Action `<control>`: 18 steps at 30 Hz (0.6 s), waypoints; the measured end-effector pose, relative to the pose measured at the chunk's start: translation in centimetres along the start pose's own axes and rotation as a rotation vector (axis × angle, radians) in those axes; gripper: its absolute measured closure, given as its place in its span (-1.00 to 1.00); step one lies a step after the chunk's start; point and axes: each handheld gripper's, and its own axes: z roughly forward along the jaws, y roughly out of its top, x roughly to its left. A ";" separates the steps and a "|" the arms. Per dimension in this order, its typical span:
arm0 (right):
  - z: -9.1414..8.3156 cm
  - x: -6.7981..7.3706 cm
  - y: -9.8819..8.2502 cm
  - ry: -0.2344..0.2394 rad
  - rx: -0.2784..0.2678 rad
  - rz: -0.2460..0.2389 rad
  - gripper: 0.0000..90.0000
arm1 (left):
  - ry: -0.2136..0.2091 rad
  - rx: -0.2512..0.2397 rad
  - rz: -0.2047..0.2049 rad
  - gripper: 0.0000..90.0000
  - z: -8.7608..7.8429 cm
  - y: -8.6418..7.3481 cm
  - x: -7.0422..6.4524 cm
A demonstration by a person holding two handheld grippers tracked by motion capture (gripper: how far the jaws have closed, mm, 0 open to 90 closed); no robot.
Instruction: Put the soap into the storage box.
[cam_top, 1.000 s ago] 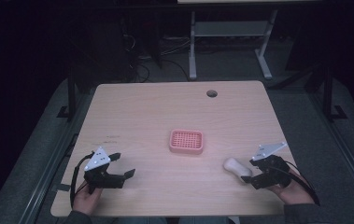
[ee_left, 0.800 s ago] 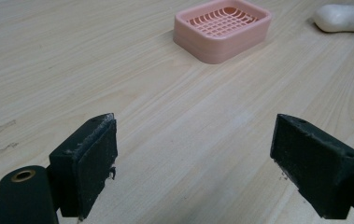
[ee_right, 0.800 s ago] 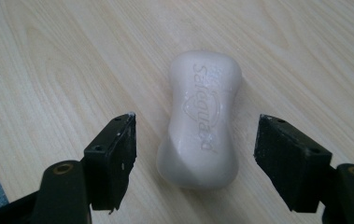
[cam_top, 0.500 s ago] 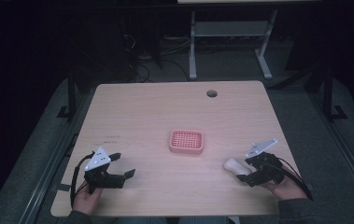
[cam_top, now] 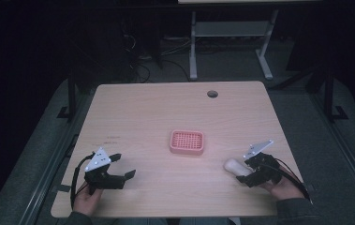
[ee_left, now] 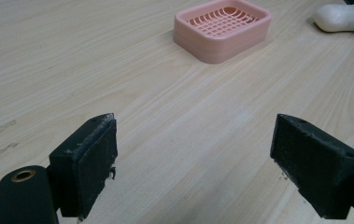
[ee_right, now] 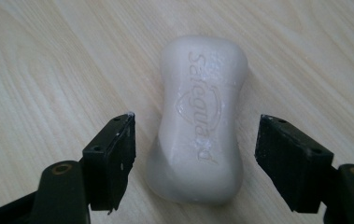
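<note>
Right gripper view: the right gripper (ee_right: 195,161) straddles the soap bar (ee_right: 200,121), jaws spread and clear of its sides. Centre, then squeeze gently; the soap lies right of the pink dish (cam_top: 187,142). The left gripper (cam_top: 119,168) rests spread, left of the dish.

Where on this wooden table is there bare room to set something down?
The far half, between the pink slotted soap dish and the round cable hole, is bare, as is the near middle between the left gripper and the white soap bar. The right gripper crowds the soap.
</note>
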 end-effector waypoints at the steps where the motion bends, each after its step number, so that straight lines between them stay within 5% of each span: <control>1: 0.1 0.0 0.0 -0.004 0.008 0.002 -0.37 | -0.002 0.002 -0.002 -0.68 0.0 0.0 0.0; 18: 1.5 -0.3 0.6 -0.002 0.027 -0.003 -0.28 | -0.004 0.001 -0.001 -0.68 0.0 0.0 0.0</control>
